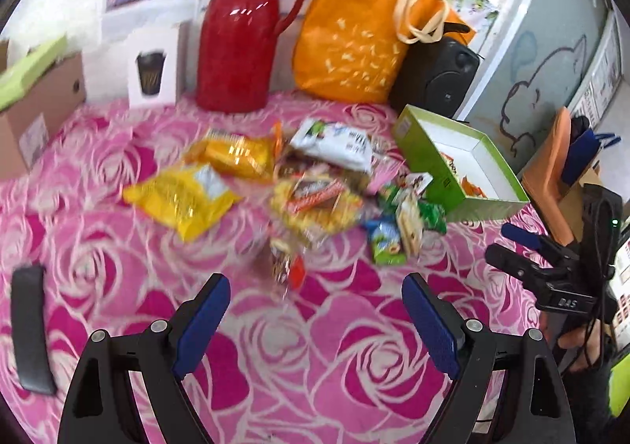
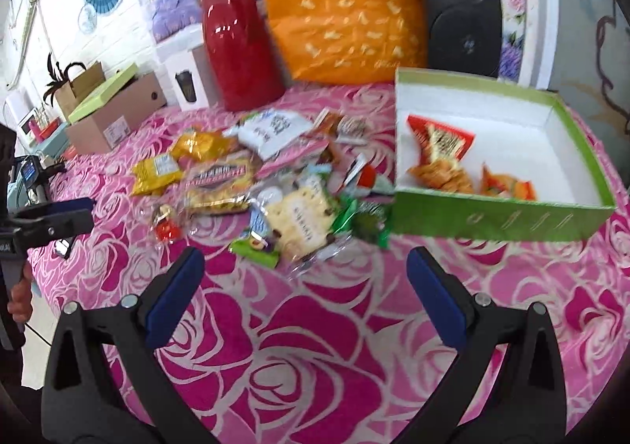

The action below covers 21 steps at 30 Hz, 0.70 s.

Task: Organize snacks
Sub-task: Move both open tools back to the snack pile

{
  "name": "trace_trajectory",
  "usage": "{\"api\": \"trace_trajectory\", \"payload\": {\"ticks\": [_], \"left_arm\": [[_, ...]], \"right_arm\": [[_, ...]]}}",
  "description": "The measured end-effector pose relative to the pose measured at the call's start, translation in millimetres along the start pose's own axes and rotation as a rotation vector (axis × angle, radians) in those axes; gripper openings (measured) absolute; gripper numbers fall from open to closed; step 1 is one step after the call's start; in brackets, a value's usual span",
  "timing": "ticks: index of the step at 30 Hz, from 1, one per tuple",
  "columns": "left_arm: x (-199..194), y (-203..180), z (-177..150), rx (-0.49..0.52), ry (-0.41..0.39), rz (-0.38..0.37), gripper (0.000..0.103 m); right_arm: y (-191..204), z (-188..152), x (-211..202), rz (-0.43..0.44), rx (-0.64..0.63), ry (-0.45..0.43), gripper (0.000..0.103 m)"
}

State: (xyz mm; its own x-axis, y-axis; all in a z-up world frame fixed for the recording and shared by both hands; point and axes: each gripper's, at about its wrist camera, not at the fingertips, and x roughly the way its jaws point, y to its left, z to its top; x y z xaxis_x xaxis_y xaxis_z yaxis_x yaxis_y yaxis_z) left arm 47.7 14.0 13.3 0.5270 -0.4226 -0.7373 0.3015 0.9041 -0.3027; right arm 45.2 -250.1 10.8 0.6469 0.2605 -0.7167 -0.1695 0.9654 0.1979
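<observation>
Here crinkly snack packets (image 2: pixel 252 184), square cardboard box (image 2: pixel 500 215)

The left gripper (image 1: pixel 316 320) hung with its blue-padded fingers (image 1: pixel 202 326) spread wide and nothing between them. The right gripper (image 2: pixel 306 296) was equally wide and empty. Each showed at the edge of the other's view, held by a hand (image 1: pixel 582 341).
</observation>
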Motion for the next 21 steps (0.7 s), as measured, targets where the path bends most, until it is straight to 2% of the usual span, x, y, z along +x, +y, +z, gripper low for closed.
{"api": "trace_trajectory", "payload": {"ticks": [1,3,5,10,14,19,21], "left_arm": [[1.2,5.3,-7.0,-0.019,0.003,-0.006,0.091],[4.6,9.1,-13.8,-0.027,0.015,-0.003,0.091],[7.4,10.5,-18.7,-0.021,0.026,0.004,0.090],[11.3,14.6,-20.1,0.000,0.029,0.005,0.081],[20.3,19.7,-12.4,-0.007,0.031,0.014,0.081],[39.6,19.2,2.3,0.026,0.027,0.038,0.081],[50.4,19.6,7.6,0.033,0.034,0.033,0.081]], "right_arm": [[2.9,-0.8,8.8,0.010,-0.007,0.010,0.099],[4.4,0.1,19.0,0.025,-0.022,0.026,0.087],[5.4,5.2,34.4,0.027,-0.041,0.045,0.082],[0.4,25.8,63.3,0.026,-0.053,0.055,0.078],[-3.2,34.5,81.3,0.009,-0.058,0.061,0.077],[-2.5,33.6,90.5,0.035,-0.050,0.075,0.075],[1.2,30.4,91.6,0.084,-0.055,0.116,0.047]]}}
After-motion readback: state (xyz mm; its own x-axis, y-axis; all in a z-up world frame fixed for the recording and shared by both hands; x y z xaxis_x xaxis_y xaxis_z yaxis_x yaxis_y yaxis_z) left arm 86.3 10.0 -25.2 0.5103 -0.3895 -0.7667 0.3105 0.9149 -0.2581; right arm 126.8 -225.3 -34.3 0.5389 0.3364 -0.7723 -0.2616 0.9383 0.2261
